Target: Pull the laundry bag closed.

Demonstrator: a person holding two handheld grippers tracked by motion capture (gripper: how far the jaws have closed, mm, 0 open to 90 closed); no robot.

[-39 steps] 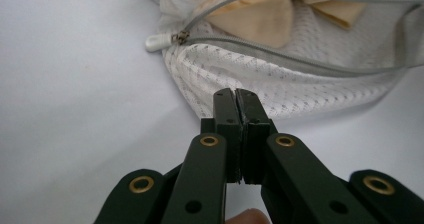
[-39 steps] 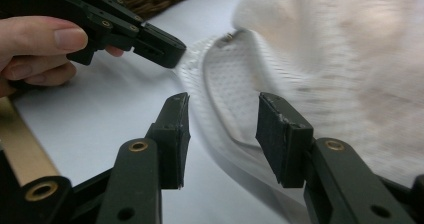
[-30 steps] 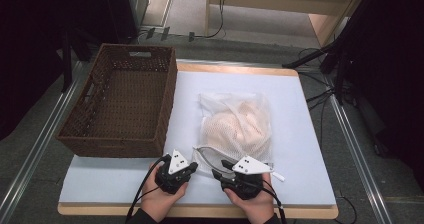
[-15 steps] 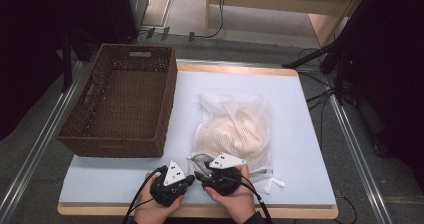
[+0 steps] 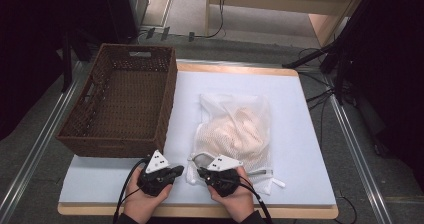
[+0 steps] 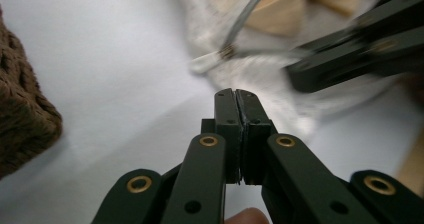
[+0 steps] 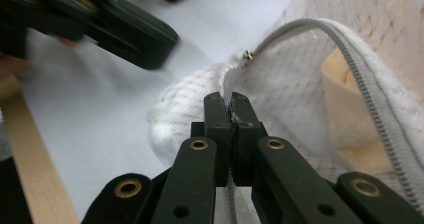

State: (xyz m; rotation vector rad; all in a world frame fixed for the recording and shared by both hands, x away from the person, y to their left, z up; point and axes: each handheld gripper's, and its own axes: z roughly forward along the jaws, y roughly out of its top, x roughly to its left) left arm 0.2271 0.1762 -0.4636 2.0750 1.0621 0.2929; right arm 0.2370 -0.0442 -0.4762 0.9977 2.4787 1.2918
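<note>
A white mesh bag [image 5: 237,129] with peach cloth inside lies on the white table mat [image 5: 300,109]. Its grey zipper [image 7: 305,31] stands partly open along the near edge. My right gripper [image 7: 231,98] has just been closing and is shut on the zipper edge at the bag's near left corner [image 5: 199,171]. My left gripper [image 6: 235,91] is shut with nothing between its pads, just left of that corner [image 5: 179,170] and pointing at the bag [image 6: 260,71]. A hand holds each gripper at the table's front edge.
A dark brown wicker basket [image 5: 167,101] stands on the left half of the mat, with nothing inside it; its corner [image 6: 25,119] is close to my left gripper. The wooden table edge [image 7: 35,169] runs just behind the hands.
The right gripper moved left to the bag's near left corner and its jaws shut on the zipper edge. The left hand drew back a little toward the front edge.
</note>
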